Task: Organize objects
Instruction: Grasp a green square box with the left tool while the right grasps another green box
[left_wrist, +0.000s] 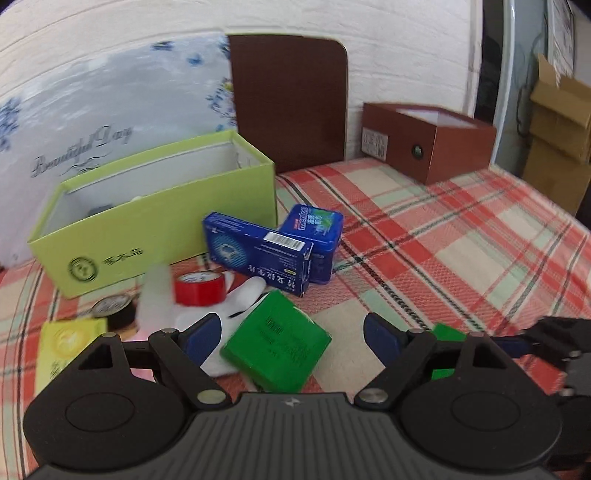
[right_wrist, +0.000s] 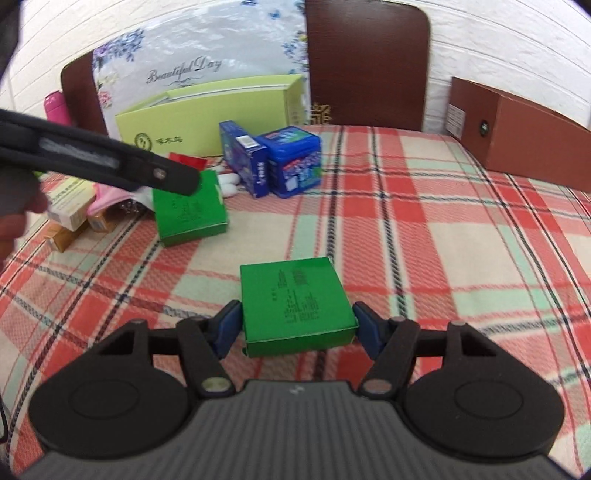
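Right gripper (right_wrist: 298, 326) astride green box (right_wrist: 295, 304)

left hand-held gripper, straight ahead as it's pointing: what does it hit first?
Probably the green box lying between the open fingers of the left hand-held gripper; the blue carton sits beyond it. Depth is uncertain.

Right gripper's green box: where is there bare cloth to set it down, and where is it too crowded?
The plaid cloth lies bare right of the held green box, up to the brown box. A smaller bare strip separates it from the second green box. Crowded: the left, around the lime box, blue boxes and left gripper.
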